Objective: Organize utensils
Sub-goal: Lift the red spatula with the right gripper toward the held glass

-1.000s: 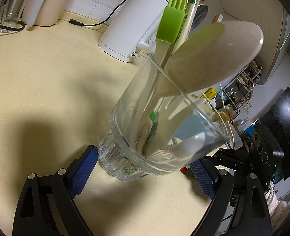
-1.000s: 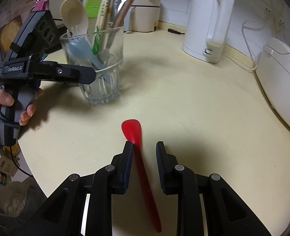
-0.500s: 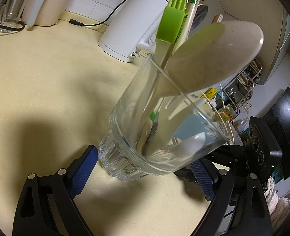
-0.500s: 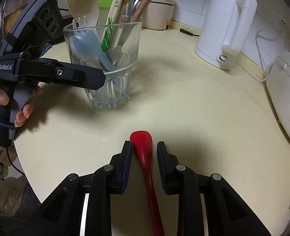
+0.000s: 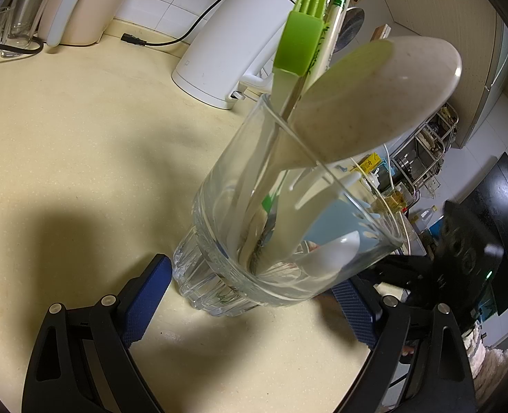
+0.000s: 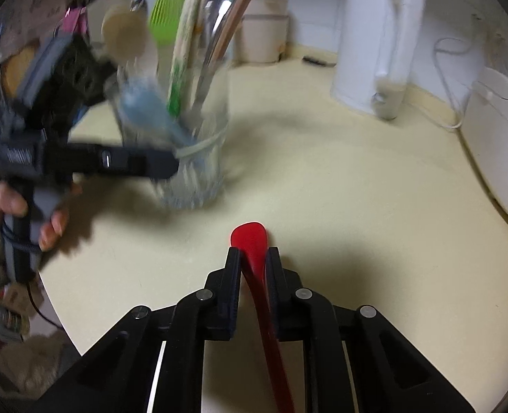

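now | right claw (image 6: 253,261) closing, pads pinching red spoon (image 6: 250,241) neck | bowl just ahead

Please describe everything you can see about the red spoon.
The red spoon looks like glossy plastic, with a rounded bowl and a long thin handle running back toward the camera. It sits between the fingers of the right gripper, whose jaws are closing on its neck. The bowl points toward the glass, well apart from it, over the cream countertop.
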Motion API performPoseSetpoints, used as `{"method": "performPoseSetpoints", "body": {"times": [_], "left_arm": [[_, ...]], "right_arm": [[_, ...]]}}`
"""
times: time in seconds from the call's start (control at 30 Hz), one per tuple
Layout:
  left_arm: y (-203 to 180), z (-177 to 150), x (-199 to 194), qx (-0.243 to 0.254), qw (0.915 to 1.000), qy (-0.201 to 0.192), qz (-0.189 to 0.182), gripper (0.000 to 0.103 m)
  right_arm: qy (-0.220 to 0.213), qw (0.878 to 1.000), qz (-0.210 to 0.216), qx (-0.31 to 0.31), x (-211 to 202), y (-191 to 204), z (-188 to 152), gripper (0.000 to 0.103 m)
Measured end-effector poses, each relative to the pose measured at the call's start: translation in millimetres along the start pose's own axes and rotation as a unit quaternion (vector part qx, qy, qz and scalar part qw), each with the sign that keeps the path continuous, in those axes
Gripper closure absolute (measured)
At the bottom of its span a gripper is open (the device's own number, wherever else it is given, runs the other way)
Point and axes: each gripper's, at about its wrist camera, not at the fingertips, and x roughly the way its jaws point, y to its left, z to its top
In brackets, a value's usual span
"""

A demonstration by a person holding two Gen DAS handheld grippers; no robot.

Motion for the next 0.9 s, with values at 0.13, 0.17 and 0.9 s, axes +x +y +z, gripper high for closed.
{"method": "performPoseSetpoints", "body": {"times": [0.13,0.17,0.9], "left_arm": [[0.0,0.0,0.0,0.000,1.0000,0.000,0.000,0.009],[0.0,0.0,0.0,0.000,1.0000,0.000,0.000,0.009],[0.1,-0.2,0.1,0.000,1.0000,0.000,0.000,0.009]], "right_arm": [[-0.046,0.998,0.001,0.039,-24.6,-14.4,8.5,0.089],[-0.058,0.997,0.004,0.050,-31.5,-18.3,11.0,0.090],[-0.078,0.996,0.026,0.042,-35.4,-24.5,53.9,0.086]]}}
